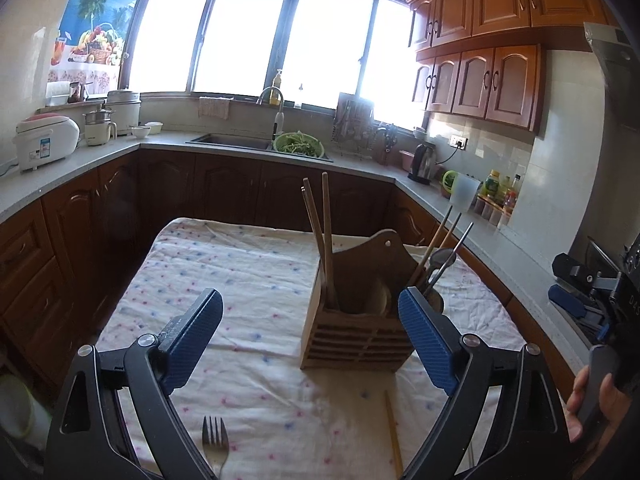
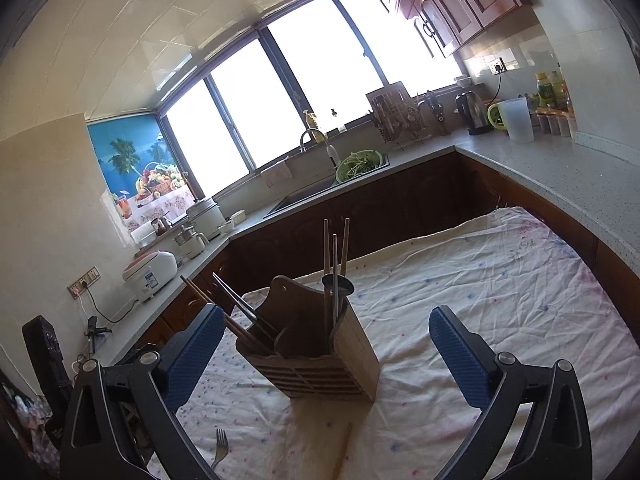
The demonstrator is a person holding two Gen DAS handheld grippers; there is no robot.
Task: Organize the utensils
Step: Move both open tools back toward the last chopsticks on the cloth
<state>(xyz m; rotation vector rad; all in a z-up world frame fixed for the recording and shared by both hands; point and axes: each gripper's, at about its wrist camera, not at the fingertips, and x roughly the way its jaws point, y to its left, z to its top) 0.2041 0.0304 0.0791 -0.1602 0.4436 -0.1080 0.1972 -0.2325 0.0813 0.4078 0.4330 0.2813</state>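
A slatted wooden utensil holder (image 1: 360, 332) (image 2: 316, 360) stands upright on the dotted tablecloth (image 1: 248, 272) (image 2: 480, 300). Wooden chopsticks (image 1: 320, 236) lean in one compartment; more chopsticks and metal-handled utensils (image 1: 444, 256) stand in the other. A metal fork (image 1: 215, 446) (image 2: 220, 450) and a loose wooden chopstick (image 1: 394, 432) (image 2: 343, 448) lie on the cloth nearest the cameras. My left gripper (image 1: 310, 294) is open and empty just short of the holder. My right gripper (image 2: 327, 311) is also open and empty, framing the holder from its side.
Grey counters over brown cabinets wrap around the table. On them sit a sink with a green colander (image 1: 299, 145) (image 2: 358, 164), a kettle (image 1: 423, 162), a white jug (image 2: 518, 120) and a rice cooker (image 1: 44, 140). A hand (image 1: 592, 400) holds the right gripper at the left view's edge.
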